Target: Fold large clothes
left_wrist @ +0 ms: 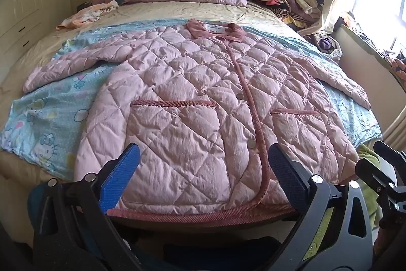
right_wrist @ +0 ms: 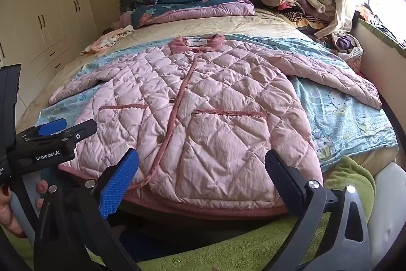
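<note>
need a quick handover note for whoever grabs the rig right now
Left hand-held gripper: open, empty, just short of the hem.
Right hand-held gripper: open, empty, also at the hem.
Pink quilted jacket: flat on the blue cartoon sheet, front up, buttoned, both sleeves spread out.
Done: laid out, no fold yet.
Left: probably sleeves in first, then fold the body.
</note>
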`<state>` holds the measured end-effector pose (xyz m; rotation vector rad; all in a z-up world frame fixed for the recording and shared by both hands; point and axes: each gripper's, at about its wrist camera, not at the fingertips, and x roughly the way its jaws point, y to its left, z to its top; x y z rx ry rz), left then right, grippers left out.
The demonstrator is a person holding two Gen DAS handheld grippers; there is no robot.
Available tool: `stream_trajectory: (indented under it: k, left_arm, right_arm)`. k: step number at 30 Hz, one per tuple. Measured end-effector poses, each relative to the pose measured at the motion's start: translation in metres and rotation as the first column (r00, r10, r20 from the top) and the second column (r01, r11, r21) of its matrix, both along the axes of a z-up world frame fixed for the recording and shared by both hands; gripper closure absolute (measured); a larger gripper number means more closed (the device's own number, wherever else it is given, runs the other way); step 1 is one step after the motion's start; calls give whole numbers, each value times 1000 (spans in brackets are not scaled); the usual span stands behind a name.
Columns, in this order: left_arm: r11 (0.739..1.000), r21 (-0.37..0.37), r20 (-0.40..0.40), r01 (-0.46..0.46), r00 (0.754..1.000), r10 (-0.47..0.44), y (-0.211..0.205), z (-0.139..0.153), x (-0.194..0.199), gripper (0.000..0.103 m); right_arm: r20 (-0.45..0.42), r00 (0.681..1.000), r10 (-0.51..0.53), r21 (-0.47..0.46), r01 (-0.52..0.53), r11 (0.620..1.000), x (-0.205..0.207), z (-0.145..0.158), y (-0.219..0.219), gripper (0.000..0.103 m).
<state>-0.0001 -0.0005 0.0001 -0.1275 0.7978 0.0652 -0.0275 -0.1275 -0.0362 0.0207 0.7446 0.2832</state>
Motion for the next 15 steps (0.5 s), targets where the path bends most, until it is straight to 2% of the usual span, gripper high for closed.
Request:
stream_trajectory:
  k: [15]
  left_arm:
    - [1000,-5,-2,1,1000,-1,0,0,0,8]
  right_arm:
    - [15,1000,3,-4,-3,1000,-2,1,2,4]
